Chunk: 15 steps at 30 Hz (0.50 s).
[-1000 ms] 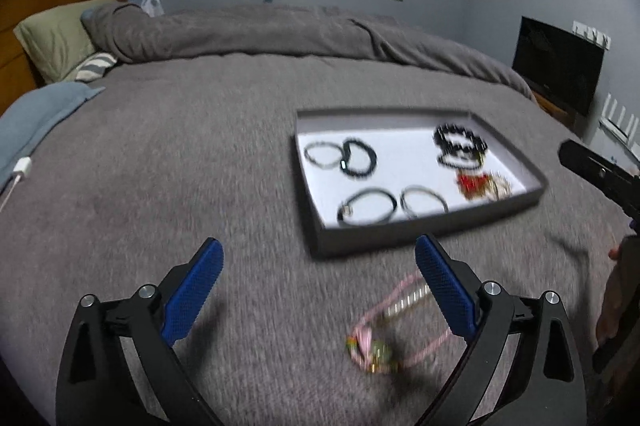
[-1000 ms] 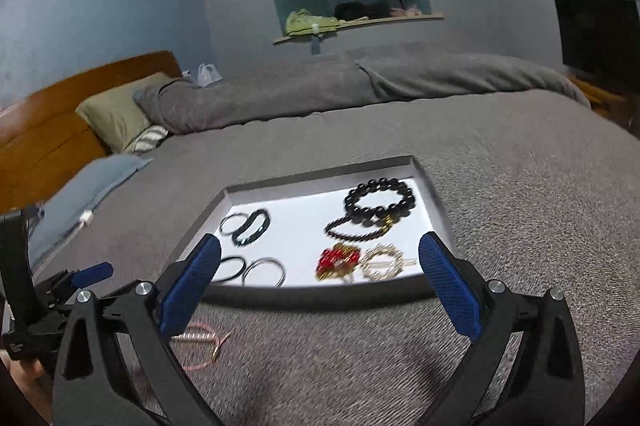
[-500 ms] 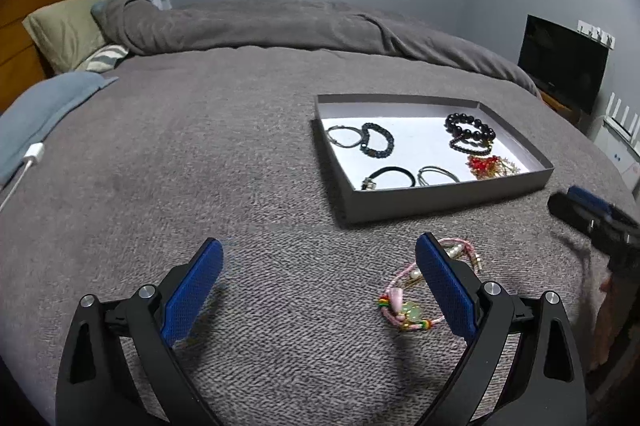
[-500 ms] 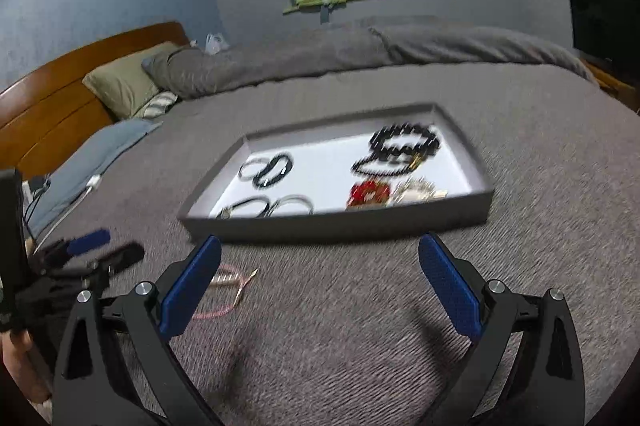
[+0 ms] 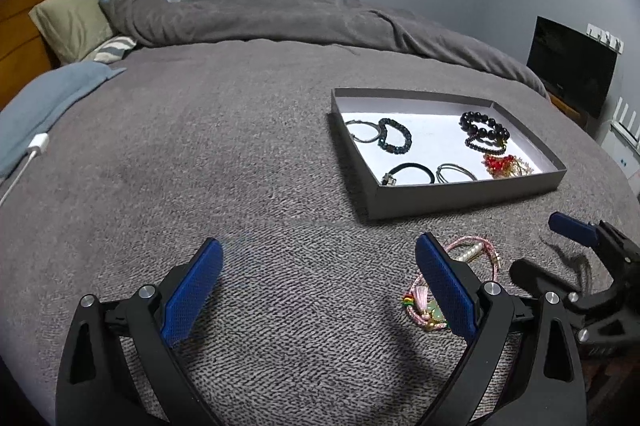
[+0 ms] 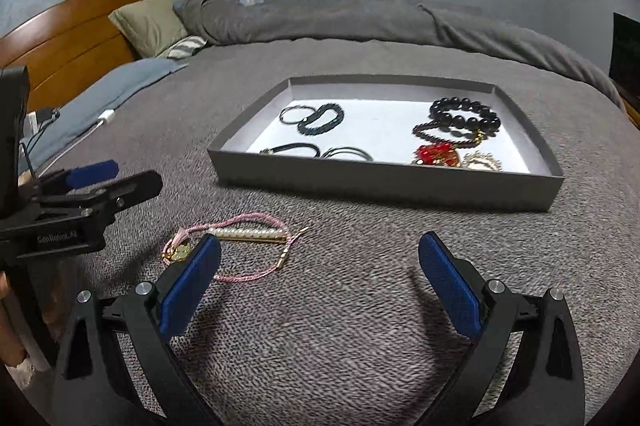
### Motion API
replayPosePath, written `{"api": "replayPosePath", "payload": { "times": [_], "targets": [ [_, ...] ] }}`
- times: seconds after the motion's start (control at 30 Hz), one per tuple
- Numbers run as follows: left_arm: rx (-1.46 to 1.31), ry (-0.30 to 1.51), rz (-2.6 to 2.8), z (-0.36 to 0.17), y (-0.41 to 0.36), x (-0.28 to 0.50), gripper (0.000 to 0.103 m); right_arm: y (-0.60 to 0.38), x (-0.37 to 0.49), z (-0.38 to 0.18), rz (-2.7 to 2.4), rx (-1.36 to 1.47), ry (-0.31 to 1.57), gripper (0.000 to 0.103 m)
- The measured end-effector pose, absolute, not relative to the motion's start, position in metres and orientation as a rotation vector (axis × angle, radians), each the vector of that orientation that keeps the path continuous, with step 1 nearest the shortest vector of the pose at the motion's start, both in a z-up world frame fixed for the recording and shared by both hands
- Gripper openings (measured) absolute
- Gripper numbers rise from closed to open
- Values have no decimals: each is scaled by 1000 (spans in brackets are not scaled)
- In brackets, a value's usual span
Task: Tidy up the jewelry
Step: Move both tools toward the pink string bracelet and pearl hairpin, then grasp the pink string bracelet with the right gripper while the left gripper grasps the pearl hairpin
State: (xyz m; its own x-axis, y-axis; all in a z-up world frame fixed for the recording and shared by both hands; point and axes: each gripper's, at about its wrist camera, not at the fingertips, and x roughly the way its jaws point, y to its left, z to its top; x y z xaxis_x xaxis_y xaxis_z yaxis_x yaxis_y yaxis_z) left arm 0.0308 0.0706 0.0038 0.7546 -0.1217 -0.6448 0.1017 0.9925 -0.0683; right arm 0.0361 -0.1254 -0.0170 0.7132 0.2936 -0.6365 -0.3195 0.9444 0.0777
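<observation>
Both grippers hover over a grey blanket (image 5: 240, 166) on a bed, jaws spread wide and holding nothing. The left gripper (image 5: 320, 290) has a pink cord bracelet (image 5: 476, 250) lying on the blanket just beside its right finger, partly hidden behind it. From the right gripper (image 6: 320, 278), the same bracelet (image 6: 248, 238) lies ahead, by the left finger. Beyond it sits a grey tray (image 6: 384, 182) holding several bracelets, including black beads (image 6: 464, 114). Pillows (image 6: 156, 18) lie far ahead to the left.
</observation>
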Motion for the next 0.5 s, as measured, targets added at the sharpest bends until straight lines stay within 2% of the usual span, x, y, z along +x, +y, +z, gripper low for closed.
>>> {"api": "replayPosePath", "payload": {
  "times": [0.1,0.17,0.23,0.33,0.5],
  "targets": [
    [-32,708,-118,3,72,32,96,-122,37,-18,342,-47,706,93],
    [-36,713,-117,2,71,33,96,-119,39,-21,342,-61,720,86],
    [-36,717,-118,1,70,33,96,-116,42,-24,342,-77,737,73],
    [-32,717,-122,0,69,33,96,-111,43,-27,353,-98,754,60],
    [-29,720,-119,-1,68,33,96,-104,45,-33,370,-125,785,48]
  ]
}}
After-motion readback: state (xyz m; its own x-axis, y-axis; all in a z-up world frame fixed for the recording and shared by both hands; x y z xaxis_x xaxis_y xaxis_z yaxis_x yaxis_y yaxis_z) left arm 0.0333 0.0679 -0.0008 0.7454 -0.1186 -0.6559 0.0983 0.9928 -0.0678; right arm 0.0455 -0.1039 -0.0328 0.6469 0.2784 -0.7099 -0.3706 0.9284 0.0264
